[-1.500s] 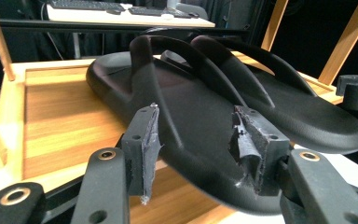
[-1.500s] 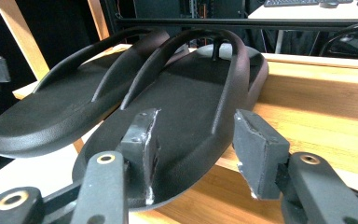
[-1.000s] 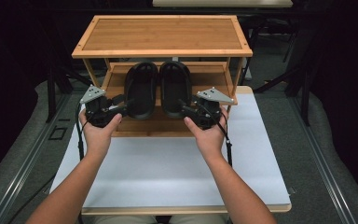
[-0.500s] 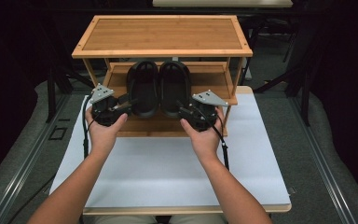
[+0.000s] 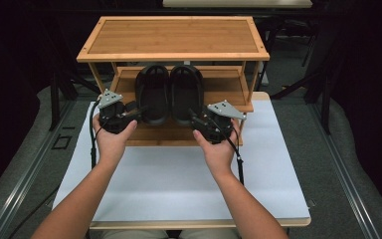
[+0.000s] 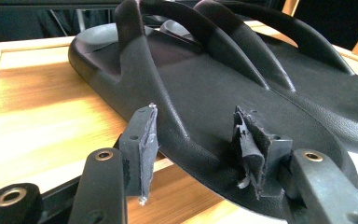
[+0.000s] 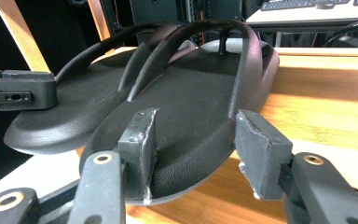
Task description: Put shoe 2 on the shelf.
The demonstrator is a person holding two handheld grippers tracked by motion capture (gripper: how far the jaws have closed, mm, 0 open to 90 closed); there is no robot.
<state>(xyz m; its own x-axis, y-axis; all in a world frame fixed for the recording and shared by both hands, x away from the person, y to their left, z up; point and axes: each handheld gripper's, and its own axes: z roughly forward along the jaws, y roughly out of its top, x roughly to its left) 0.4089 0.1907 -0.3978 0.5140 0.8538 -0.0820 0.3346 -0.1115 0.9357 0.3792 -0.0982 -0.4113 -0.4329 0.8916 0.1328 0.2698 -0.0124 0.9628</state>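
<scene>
You are holding both grippers at the heels of a pair of black sandals on the lower shelf of a wooden rack.

Your left gripper [image 5: 138, 110] is sitting at the near left edge of the left sandal [image 5: 152, 94]; its jaws have just been opening and are standing spread, with the sandal's heel edge lying between the pads [image 6: 145, 140] but not pinched. Your right gripper [image 5: 193, 117] is facing the heel of the right sandal [image 5: 186, 93], its jaws also spread, one pad [image 7: 142, 140] resting against the sole's edge and the other clear of it. Both sandals are lying side by side, touching, on the lower shelf [image 5: 224, 87] of the rack [image 5: 174, 37], which is standing at the far side of the white table [image 5: 169, 184].
</scene>
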